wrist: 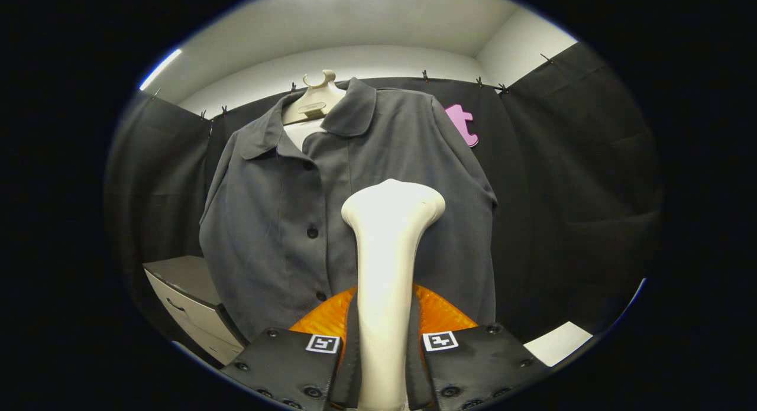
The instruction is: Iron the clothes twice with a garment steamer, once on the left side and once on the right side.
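A dark grey buttoned shirt hangs on a cream mannequin hanger straight ahead of me. My gripper is shut on the white garment steamer, both fingers pressing its handle. The steamer stands upright between the fingers. Its wide head points at the shirt's panel just right of the button row, about mid-chest height. I cannot tell whether the head touches the cloth.
A grey drawer cabinet stands low beside the shirt's left hem. A white sheet lies low beyond the right finger. Black cloth walls close the booth behind and beside the shirt.
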Tool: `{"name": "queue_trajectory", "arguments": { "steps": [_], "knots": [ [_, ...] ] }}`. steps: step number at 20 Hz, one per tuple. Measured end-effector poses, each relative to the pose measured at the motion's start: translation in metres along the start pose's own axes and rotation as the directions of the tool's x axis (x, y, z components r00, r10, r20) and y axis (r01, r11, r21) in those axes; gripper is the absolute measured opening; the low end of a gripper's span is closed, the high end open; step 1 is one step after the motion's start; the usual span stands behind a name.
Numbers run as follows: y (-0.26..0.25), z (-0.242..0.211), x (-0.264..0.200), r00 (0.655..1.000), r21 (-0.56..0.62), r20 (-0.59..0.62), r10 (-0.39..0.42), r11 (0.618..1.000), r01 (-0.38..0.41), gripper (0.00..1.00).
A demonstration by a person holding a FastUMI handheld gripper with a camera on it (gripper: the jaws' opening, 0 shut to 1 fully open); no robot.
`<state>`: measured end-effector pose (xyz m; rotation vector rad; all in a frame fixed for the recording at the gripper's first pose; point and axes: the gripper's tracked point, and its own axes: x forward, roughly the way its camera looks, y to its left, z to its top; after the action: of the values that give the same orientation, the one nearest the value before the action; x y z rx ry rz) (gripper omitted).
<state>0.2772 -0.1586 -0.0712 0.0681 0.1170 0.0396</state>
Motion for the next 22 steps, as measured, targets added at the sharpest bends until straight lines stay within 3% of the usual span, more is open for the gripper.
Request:
{"name": "queue_trajectory", "arguments": {
  "steps": [22],
  "knots": [
    [-0.003, -0.124, -0.047, 0.982, 0.094, -0.187, -0.008, 0.995, 0.026, 0.37]
  ]
}}
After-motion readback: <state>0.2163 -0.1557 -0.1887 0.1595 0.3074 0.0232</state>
